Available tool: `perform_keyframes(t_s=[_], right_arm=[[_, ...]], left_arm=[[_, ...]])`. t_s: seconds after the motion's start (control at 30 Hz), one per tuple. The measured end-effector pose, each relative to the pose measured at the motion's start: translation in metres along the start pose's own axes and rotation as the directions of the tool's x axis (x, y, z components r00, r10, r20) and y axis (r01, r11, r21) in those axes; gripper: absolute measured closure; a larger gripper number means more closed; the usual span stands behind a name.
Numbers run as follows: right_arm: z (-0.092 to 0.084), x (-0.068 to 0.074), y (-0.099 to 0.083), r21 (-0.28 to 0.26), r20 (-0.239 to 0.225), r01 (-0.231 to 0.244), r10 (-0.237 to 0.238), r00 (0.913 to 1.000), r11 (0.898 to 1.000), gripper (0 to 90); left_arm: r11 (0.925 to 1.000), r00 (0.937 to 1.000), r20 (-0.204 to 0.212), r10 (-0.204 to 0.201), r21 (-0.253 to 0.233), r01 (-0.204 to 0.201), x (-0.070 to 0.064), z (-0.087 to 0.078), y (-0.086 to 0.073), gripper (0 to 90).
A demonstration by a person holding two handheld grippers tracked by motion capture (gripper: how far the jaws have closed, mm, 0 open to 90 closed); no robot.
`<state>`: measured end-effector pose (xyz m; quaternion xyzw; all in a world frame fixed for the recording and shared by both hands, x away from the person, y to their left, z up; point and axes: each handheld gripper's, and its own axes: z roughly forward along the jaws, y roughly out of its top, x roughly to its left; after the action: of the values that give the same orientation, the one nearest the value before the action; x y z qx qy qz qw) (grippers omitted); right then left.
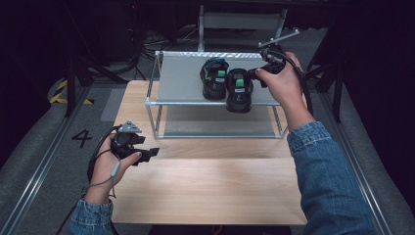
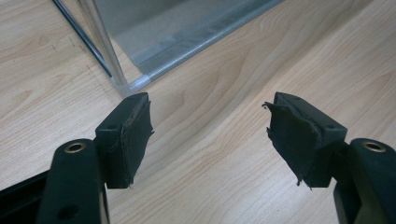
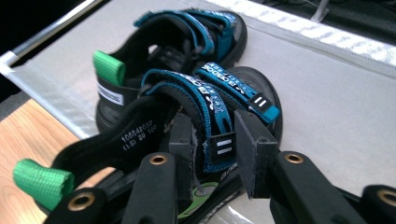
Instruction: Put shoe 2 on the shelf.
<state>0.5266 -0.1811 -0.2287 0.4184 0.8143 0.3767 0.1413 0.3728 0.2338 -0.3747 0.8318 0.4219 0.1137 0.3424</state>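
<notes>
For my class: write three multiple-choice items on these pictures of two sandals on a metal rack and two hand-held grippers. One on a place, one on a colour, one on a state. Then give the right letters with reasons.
1. Where do the two sandals sit?
A. on the rack's top shelf
B. on the wooden table
C. on the floor

2. What colour are the heel loops of the sandals?
A. red
B. green
C. yellow

3. How do the jaws of the left gripper stand?
A. shut on a sandal
B. shut on the rack's post
C. open, with nothing between them

Key:
1 A: the far sandal and the near sandal both rest on the top shelf of the rack, the near one jutting over its front edge.
2 B: the heel loops are bright green.
3 C: the left gripper has its jaws wide apart over the bare wooden table.
</notes>
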Motion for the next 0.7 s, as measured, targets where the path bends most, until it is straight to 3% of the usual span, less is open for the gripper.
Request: perform_keyframes(t_s=[0.1, 0.17, 0.3, 0.57, 0.7], right_arm=[[0.001, -0.005, -0.003, 0.008, 0.0, -0.005, 0.005, 1.0, 1.0, 68.4], [0.001, -0.007, -0.005, -0.008, -0.021, -0.013, 0.013, 0.9997, 1.0, 66.2], [-0.004, -0.007, -0.006, -0.038, -0.012, -0.005, 0.005, 0.9999, 0.999, 60.5], [-0.038, 0.007, -0.014, -0.108, 0.023, 0.031, -0.028, 0.9993, 0.994, 56.4], [-0.058, 0.021, -0.022, -0.126, 0.0, 0.052, -0.053, 0.9986, 0.991, 55.3]], left_arm=[[0.9999, 0.9999, 0.004, 0.013, 0.008, -0.013, 0.0, 0.0, 0.001, 30.5], [1.0, 1.0, 0.007, 0.004, 0.001, -0.004, -0.001, 0.002, 0.0, 30.5], [1.0, 1.0, 0.007, 0.005, 0.007, -0.005, -0.002, 0.002, 0.001, 30.5], [0.9998, 0.9999, 0.006, 0.013, 0.017, -0.013, -0.002, 0.003, 0.001, 30.4], [0.9998, 0.9999, 0.007, 0.011, 0.016, -0.012, -0.003, 0.003, 0.001, 30.4]])
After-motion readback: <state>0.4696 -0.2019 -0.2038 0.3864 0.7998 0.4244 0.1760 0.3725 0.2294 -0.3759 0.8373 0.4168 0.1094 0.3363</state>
